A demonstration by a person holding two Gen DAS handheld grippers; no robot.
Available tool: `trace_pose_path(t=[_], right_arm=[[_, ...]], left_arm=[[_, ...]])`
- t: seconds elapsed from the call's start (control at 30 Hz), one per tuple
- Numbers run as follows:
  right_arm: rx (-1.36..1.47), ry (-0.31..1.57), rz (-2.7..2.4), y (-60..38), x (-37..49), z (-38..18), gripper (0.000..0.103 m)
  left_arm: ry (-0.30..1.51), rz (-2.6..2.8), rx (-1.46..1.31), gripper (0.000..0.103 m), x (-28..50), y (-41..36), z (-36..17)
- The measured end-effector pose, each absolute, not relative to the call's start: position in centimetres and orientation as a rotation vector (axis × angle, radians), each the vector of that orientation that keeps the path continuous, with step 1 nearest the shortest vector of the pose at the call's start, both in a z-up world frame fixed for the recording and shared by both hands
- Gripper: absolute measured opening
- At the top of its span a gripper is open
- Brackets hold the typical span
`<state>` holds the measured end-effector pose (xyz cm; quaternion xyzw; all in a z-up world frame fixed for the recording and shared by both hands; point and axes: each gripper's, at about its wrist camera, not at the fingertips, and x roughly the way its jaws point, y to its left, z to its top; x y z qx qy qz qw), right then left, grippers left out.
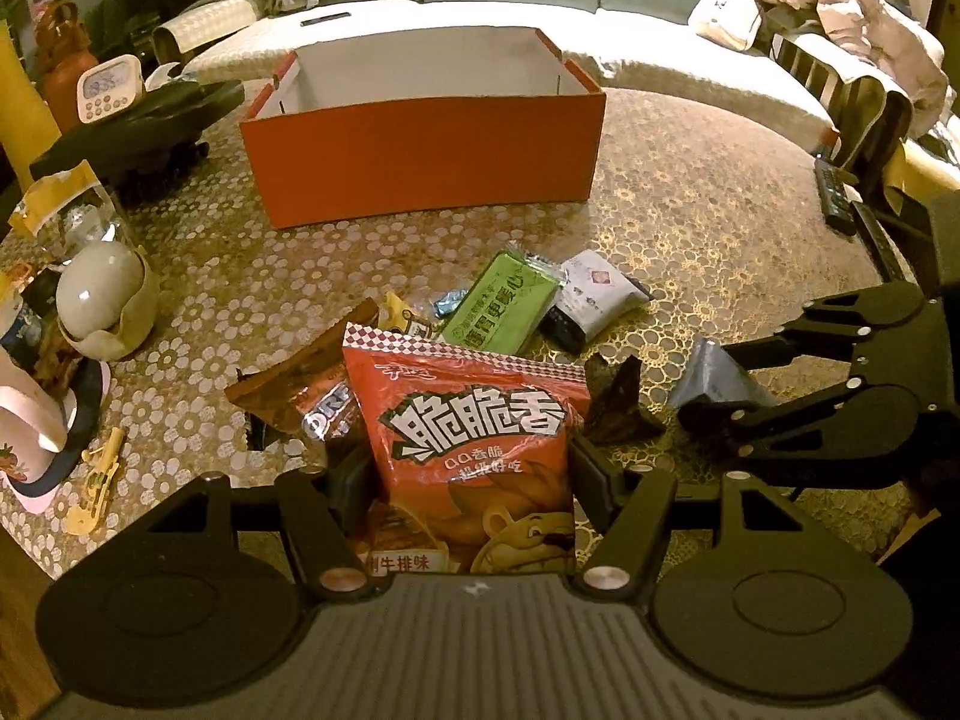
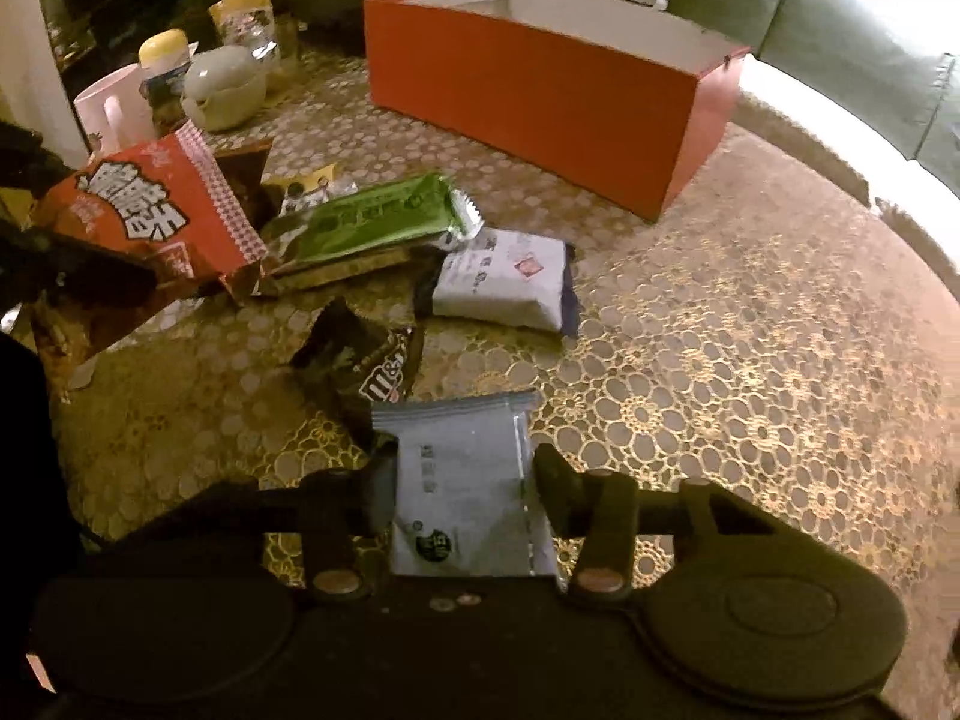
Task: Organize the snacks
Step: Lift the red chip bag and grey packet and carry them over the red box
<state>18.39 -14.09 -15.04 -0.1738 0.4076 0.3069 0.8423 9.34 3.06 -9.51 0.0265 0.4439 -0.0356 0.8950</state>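
Left gripper [image 1: 471, 474] clenches the red snack bag [image 1: 474, 438] near the pile; right gripper [image 2: 465, 468] grips a grey packet [image 2: 468, 480]. Both seem light, crinkly, slippery; sealed edges suit gripping. Orange box [image 1: 420, 156] waits far.

Both views are being tinted by dim, warm yellow light. The sofa [image 1: 690, 69] is being blown out by glare, and edges are being bent by fisheye distortion and darkened.

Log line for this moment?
left tongs: red chip bag | right tongs: grey packet | orange box: looks empty
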Motion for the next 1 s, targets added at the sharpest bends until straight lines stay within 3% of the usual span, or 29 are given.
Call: trace_pose_path(t=[0.5, 1.0], right_arm=[[-0.267, 0.724, 0.552, -14.7, 17.9, -6.0, 0.047], [-0.277, 0.608, 0.501, -11.5, 24.6, 0.7, 0.047]], left_arm=[[0.797, -0.067, 0.039, 0.066, 9.4, 2.9, -4.2], [0.685, -0.022, 0.094, 0.066, 18.0, 4.4, 1.5]])
